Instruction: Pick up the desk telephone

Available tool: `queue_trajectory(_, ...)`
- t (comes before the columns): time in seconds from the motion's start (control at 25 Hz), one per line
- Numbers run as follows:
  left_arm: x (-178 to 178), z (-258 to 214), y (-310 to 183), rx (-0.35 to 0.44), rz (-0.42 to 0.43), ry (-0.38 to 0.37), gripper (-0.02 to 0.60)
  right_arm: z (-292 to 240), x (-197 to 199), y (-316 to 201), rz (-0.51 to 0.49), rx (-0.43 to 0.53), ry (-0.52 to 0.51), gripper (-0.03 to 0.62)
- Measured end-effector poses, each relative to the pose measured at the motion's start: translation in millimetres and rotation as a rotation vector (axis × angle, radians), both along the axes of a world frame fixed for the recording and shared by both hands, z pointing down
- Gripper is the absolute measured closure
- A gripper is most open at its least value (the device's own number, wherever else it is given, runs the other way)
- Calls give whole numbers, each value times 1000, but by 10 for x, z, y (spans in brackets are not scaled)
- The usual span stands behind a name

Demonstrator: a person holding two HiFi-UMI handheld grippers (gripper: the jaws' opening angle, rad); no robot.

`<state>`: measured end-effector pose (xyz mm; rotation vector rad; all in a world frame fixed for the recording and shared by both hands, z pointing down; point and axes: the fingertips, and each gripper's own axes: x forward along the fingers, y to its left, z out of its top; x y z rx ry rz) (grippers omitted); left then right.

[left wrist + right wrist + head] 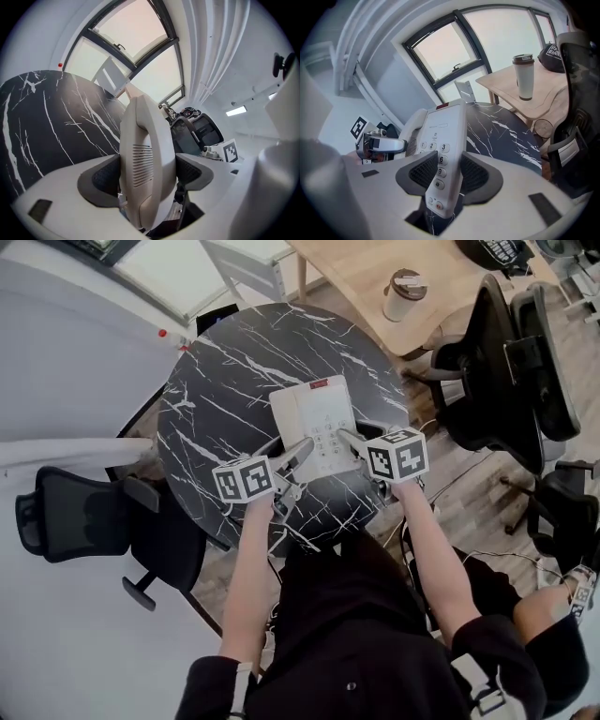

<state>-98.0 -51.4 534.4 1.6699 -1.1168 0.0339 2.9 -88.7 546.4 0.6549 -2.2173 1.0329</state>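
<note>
Head view: white desk telephone (314,418) over marbled tabletop (216,399).
Left gripper (146,171): clamps handset (140,140) side.
Right gripper (449,173): clamps keypad (438,154) edge, numbers readable.

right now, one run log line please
left claw: shut on desk telephone | right claw: shut on same | table: below

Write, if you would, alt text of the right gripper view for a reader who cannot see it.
The right tongs grip the keypad edge of a white desk telephone over a black marble table, while the left tongs hold its handset side. Behind are a large window and a tumbler on a wooden table.
</note>
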Motion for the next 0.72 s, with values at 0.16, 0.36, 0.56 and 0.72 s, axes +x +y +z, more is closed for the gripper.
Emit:
queue_trajectory(0.16,-20,-198,7,24,-15,-13,204,-183,-27,-2,-13,26,-20,421)
queue_trajectory(0.36,-62,-433,31,54,-35,-24,204,-433,-70,-4,-30,57,-36,421)
queue_trajectory(0.56,-83,-710,-13,105,-55,-45,204,-682,-95,-50,-41,80,-57,422)
queue_trajectory(0.72,-101,-916,-69,142,-62,-56,204,-888,-110,-110,-35,110,-76,422)
